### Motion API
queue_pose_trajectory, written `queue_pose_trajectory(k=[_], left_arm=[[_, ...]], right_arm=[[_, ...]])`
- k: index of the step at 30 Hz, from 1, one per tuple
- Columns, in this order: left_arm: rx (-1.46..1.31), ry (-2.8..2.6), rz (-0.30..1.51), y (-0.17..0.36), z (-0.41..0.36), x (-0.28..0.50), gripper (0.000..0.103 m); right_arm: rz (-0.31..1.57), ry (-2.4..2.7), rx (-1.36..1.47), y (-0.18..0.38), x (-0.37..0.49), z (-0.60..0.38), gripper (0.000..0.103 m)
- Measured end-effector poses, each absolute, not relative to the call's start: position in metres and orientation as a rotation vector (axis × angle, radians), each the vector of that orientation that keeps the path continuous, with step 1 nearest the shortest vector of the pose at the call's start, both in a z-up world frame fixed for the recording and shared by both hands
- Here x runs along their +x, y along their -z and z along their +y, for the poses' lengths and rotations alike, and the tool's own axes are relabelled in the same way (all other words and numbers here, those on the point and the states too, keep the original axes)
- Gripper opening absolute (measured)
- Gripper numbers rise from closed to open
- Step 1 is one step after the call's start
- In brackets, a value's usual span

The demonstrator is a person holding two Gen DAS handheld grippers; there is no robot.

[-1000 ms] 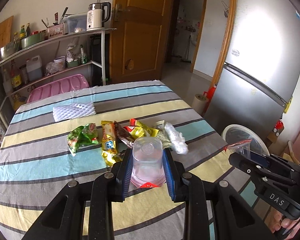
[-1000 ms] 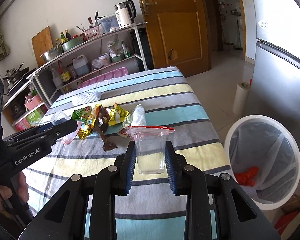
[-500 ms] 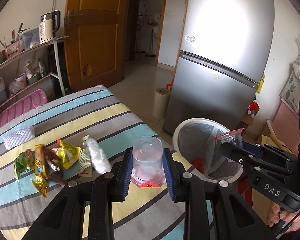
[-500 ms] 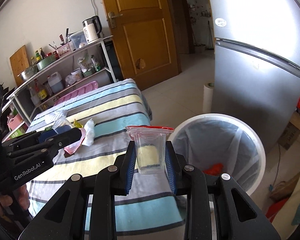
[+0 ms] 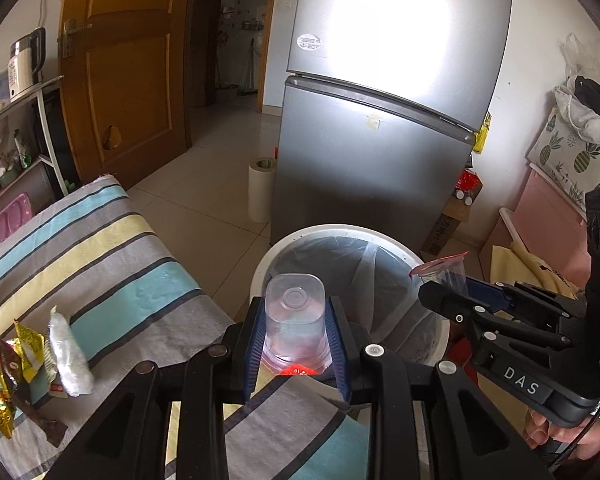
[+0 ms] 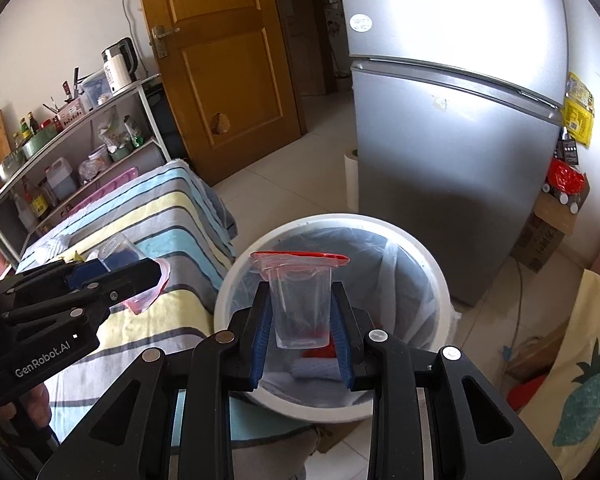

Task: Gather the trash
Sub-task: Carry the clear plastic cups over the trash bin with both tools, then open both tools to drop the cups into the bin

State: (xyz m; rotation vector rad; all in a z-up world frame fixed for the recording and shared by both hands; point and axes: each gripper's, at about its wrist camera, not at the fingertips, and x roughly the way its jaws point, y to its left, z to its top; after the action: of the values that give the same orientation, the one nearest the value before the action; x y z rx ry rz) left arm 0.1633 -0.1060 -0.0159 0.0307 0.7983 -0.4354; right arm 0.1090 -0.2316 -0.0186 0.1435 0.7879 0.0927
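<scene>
Big change from a second ago: back then both cameras were looking across the striped table [image 5: 100,264] at the wrapper pile; now both have swung round to the white trash bin [image 6: 432,276] by the silver fridge [image 5: 364,152], and the table has slid off to the left of each view.

Left gripper [image 5: 296,336] is clamped on a clear plastic cup [image 5: 295,312], same hold as before; the cup is upside down between the blue pads, base toward the camera's far side, red-printed torn lid at the bottom near the palm. In the left view it sits right over the near rim of the bin, where earlier it hung over the table with wrappers behind it.

Right gripper [image 6: 302,320] has its pads pressed on a second clear cup [image 6: 300,308], upright, red peeled lid [image 6: 300,258] flopped across the top; a second ago that cup was above the tablecloth with the bin way off to the right, now it's above the bin's open mouth, with red trash [image 6: 320,350] showing down in the liner behind it.

Snack wrappers [image 5: 24,364] are left on the table, now squeezed into the lower left corner of the left view; neither grip looks any wider or narrower than before.
</scene>
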Motion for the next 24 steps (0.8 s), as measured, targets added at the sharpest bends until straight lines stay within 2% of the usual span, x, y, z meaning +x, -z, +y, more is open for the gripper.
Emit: queue_pose_trajectory(k=[14, 16, 17, 18, 20, 21, 24], left_arm=[[0.054, 0.429, 0.847, 0.040, -0.128, 0.178, 0.031], [0.057, 0.429, 0.846, 0.040, -0.128, 0.178, 0.032], [0.058, 0.425, 0.847, 0.040, -0.128, 0.178, 0.036], [0.056, 0.422, 0.847, 0.040, -0.127, 0.178, 0.043], [0.047, 0.420, 0.844, 0.040, -0.125, 0.178, 0.050], [0.047, 0.421, 0.841, 0.039, -0.124, 0.177, 0.051], [0.041, 0.420, 0.841, 0.039, -0.122, 0.177, 0.051]], right_arm=[[0.883, -0.016, 0.139, 0.050, 0.126, -0.257, 0.030], [0.888, -0.004, 0.135, 0.052, 0.128, -0.258, 0.030], [0.891, -0.001, 0.136, 0.053, 0.129, -0.258, 0.030], [0.894, 0.001, 0.138, 0.053, 0.130, -0.258, 0.032], [0.895, 0.011, 0.137, 0.054, 0.130, -0.259, 0.044], [0.893, 0.010, 0.139, 0.054, 0.129, -0.258, 0.049], [0.889, 0.006, 0.140, 0.053, 0.128, -0.257, 0.050]])
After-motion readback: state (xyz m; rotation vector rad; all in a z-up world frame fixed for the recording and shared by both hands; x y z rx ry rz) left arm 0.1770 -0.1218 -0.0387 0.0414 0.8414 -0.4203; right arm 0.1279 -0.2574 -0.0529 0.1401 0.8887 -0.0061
